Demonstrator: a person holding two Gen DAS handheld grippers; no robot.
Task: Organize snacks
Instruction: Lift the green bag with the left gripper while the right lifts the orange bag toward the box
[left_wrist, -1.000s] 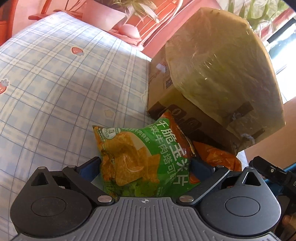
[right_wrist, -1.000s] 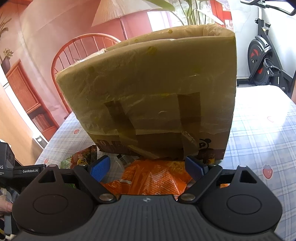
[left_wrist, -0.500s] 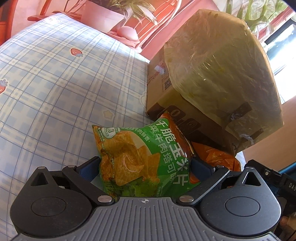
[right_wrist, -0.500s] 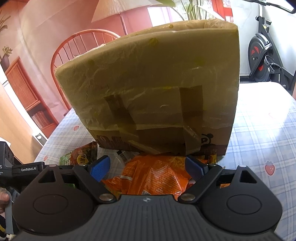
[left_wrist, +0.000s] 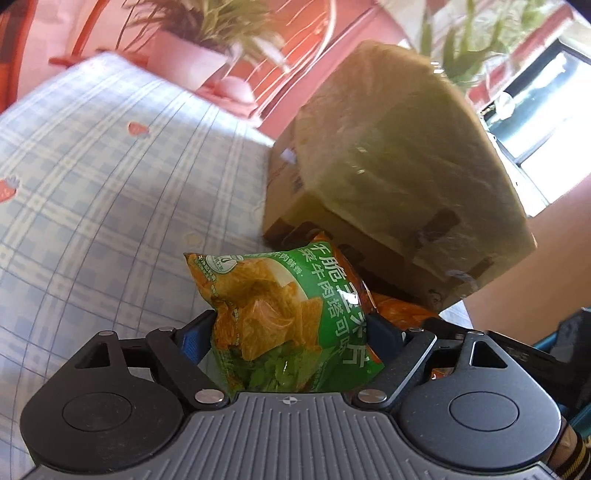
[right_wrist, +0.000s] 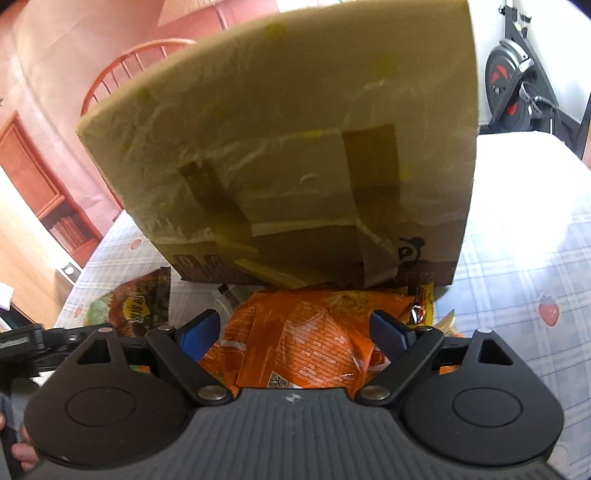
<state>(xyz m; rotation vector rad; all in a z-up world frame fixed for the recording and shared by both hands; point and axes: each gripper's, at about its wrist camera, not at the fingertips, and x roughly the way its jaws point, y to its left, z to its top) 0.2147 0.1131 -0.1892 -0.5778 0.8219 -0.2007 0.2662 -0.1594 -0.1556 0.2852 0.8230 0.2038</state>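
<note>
My left gripper (left_wrist: 291, 328) is shut on a green chip bag (left_wrist: 280, 314) and holds it up in front of the taped cardboard box (left_wrist: 399, 158). An orange snack bag (left_wrist: 402, 310) lies under the box's flap behind it. In the right wrist view my right gripper (right_wrist: 295, 332) is shut on the orange snack bag (right_wrist: 306, 343), just below the box (right_wrist: 295, 147). A dark red snack packet (right_wrist: 140, 306) lies on the cloth to the left, and a yellow wrapper (right_wrist: 424, 299) sits by the box's lower right corner.
The table wears a blue checked cloth with strawberries (left_wrist: 92, 184). A potted plant (left_wrist: 192, 62) stands beyond its far edge. A red wooden chair (right_wrist: 125, 70) stands behind the box, and an exercise bike (right_wrist: 517, 85) at the right.
Both grippers have risen and tilted; the box looms larger in the right view. The green bag has lifted with the left gripper, and the orange bag sits closer in the right.
</note>
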